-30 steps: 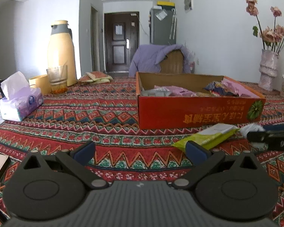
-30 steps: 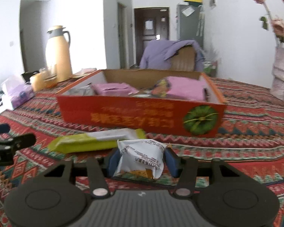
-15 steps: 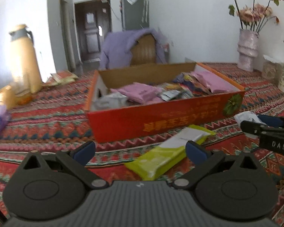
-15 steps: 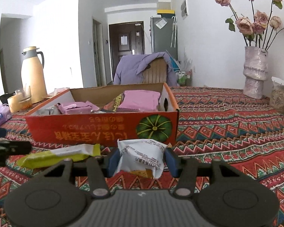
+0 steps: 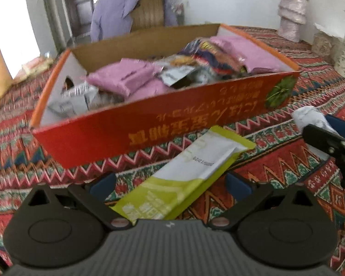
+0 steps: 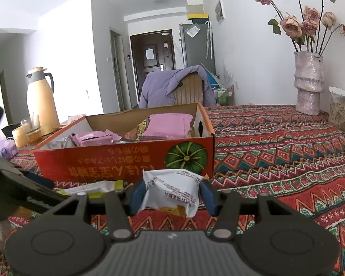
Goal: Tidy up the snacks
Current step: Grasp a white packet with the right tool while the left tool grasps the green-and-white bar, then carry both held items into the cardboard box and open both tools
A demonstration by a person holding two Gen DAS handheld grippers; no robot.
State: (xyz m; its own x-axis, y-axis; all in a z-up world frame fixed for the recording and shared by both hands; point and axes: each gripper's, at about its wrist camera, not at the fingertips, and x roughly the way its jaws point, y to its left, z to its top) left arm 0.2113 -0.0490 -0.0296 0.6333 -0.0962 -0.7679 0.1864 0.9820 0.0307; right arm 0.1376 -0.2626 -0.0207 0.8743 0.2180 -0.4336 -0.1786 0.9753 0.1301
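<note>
Now, left gripper (image 5: 170,184): spread wide over the green packet (image 5: 184,179), not touching.
Right gripper (image 6: 172,195): pinching the white packet (image 6: 172,191).
Box (image 6: 126,163): at 12 o'clock, holding snacks (image 5: 126,78).

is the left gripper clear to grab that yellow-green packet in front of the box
Probably yes. The left gripper is open, and the yellow-green packet lies flat on the tablecloth between its fingers, nothing on top; the red box sits just behind.
</note>
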